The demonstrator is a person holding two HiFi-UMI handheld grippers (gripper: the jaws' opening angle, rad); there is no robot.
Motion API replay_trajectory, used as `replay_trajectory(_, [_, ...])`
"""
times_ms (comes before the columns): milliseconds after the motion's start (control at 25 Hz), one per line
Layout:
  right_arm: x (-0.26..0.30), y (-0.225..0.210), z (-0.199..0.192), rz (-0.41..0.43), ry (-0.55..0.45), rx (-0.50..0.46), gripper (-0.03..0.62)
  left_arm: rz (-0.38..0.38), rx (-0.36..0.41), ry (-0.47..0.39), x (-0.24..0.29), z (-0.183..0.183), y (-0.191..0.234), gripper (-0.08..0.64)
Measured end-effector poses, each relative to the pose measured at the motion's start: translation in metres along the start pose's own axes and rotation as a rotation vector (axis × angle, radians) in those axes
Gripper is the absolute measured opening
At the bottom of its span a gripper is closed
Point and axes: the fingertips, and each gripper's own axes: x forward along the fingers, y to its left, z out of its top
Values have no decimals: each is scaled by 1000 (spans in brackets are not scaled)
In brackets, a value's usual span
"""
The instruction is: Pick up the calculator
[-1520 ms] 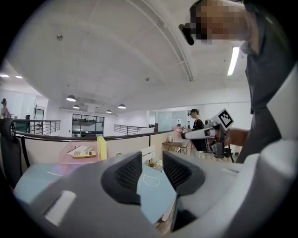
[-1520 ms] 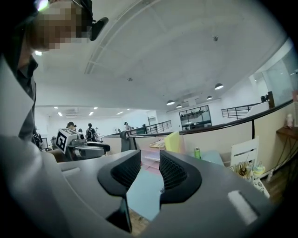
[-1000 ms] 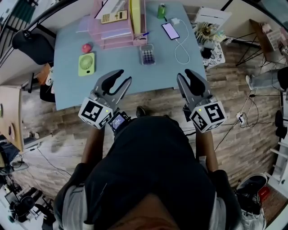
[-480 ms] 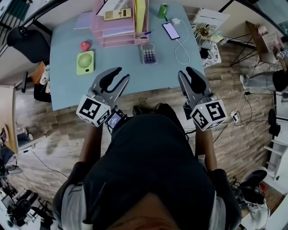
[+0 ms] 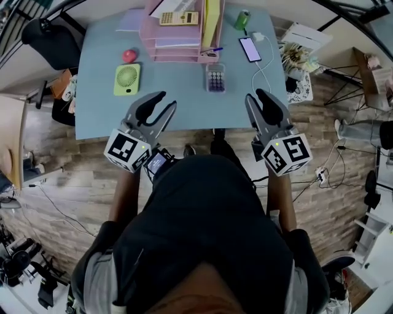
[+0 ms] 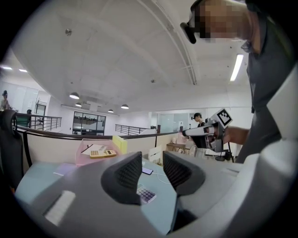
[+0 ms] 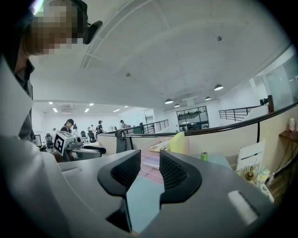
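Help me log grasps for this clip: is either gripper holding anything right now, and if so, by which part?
Nothing is held. The left gripper and the right gripper both have their jaws apart with nothing between them.

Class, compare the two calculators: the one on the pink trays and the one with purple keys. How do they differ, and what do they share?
The yellow calculator lies atop the pink tray stack; the purple-keyed calculator lies directly on the blue table. The yellow calculator lies crosswise in the head view; the purple-keyed calculator lies lengthwise, nearer the table's front edge. Both lie keys up, untouched.
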Motion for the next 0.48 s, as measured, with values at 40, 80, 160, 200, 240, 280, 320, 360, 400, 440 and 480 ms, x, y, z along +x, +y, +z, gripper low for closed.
replay_trajectory(40, [5,-2,2,14,0,-1,106,10,-4,2,2,1,2,193])
replay_trajectory(80, [10,-5,3,25,0,-1,106,17,2,-3,4,0,4,193])
replay_trajectory(160, [20,-10,6,44,1,1,106,23,26,-16,10,-2,9,193])
replay_trajectory(200, [25,-13,6,52,5,4,106,26,26,-14,14,-2,10,193])
replay_trajectory(240, [28,-16,6,61,9,7,106,32,19,-6,18,-2,11,193])
replay_trajectory(280, [32,-19,5,72,14,8,106,40,13,1,21,-3,13,193])
replay_trajectory(320, [35,-22,4,82,18,9,106,48,9,5,25,-4,14,193])
replay_trajectory(360, [38,-26,4,90,23,10,106,58,3,7,28,-5,16,193])
replay_trajectory(400, [41,-30,4,96,28,11,106,67,-6,14,32,-6,17,193])
replay_trajectory(440, [44,-34,3,102,33,13,106,73,-12,21,37,-7,17,193])
replay_trajectory(480, [47,-39,3,108,35,15,106,74,-10,23,42,-8,17,193])
